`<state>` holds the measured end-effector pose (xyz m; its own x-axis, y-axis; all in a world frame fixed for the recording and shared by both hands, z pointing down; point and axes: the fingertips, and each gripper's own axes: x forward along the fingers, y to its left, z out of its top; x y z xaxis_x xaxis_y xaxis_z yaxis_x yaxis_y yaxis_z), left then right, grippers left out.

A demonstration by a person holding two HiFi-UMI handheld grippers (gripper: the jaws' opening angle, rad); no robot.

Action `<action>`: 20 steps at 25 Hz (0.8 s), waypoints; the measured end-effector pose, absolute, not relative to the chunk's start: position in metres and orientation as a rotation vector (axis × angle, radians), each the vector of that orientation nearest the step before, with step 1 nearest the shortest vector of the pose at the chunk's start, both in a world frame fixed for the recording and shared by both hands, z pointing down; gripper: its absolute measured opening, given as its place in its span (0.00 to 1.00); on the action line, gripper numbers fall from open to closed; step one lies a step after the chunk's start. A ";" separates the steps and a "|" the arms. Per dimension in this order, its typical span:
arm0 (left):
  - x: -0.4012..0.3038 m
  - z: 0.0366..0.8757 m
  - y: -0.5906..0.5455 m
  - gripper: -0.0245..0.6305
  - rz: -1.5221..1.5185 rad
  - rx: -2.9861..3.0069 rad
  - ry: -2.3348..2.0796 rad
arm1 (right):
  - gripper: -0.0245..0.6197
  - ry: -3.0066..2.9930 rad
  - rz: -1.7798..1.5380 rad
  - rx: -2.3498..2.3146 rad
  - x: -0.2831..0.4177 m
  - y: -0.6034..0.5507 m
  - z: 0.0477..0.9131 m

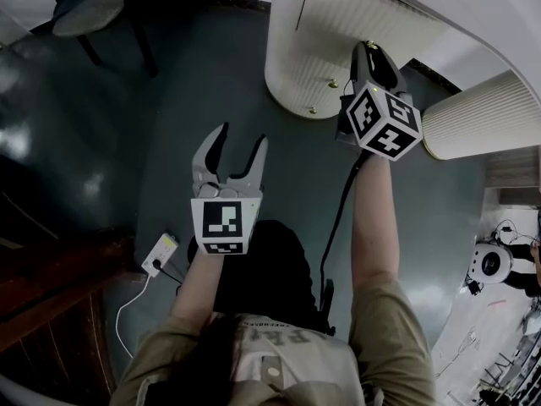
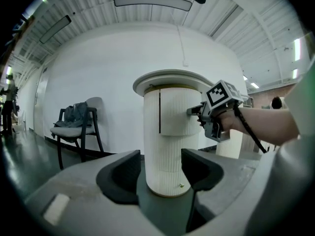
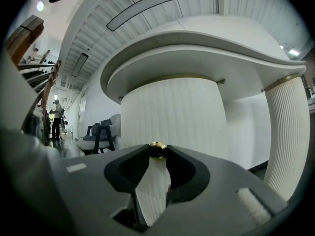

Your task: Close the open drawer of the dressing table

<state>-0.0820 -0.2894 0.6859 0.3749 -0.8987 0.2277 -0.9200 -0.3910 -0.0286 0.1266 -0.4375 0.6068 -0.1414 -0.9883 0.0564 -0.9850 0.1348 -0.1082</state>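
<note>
The dressing table has a cream ribbed pedestal (image 1: 308,49) under a white top (image 2: 170,77). Its upper drawer (image 2: 178,114) stands slightly out from the pedestal, with a dark gap along its left edge. My right gripper (image 1: 366,51) points level at the drawer front and is shut on the drawer's small gold knob (image 3: 157,150), which sits pinched between the two fingertips. In the left gripper view the right gripper (image 2: 196,111) meets the drawer's right side. My left gripper (image 1: 243,135) hangs over the floor short of the pedestal, jaws open and empty.
Two more gold knobs (image 1: 333,84) show lower on the pedestal. A second ribbed leg (image 1: 482,117) stands to the right. A dark chair (image 1: 93,7) with clothing on it is at back left. A white power strip (image 1: 159,254) and its cable lie on the floor near wooden stairs (image 1: 42,294).
</note>
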 end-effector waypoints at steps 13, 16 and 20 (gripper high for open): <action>-0.086 0.694 -0.290 0.44 0.341 2.504 -1.673 | 0.21 2.332 -0.154 -2.071 0.130 -0.450 0.607; -0.087 0.696 -0.290 0.44 0.347 2.499 -1.674 | 0.21 2.332 -0.152 -2.084 0.131 -0.455 0.606; -0.088 0.697 -0.288 0.44 0.349 2.496 -1.674 | 0.21 2.327 -0.162 -2.092 0.131 -0.456 0.606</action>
<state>-0.0877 -0.2882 0.6973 0.3632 -0.8965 0.2537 -0.9232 -0.3831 -0.0318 0.1310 -0.4556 0.6060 -0.1083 -0.9921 0.0628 -0.9913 0.1030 -0.0822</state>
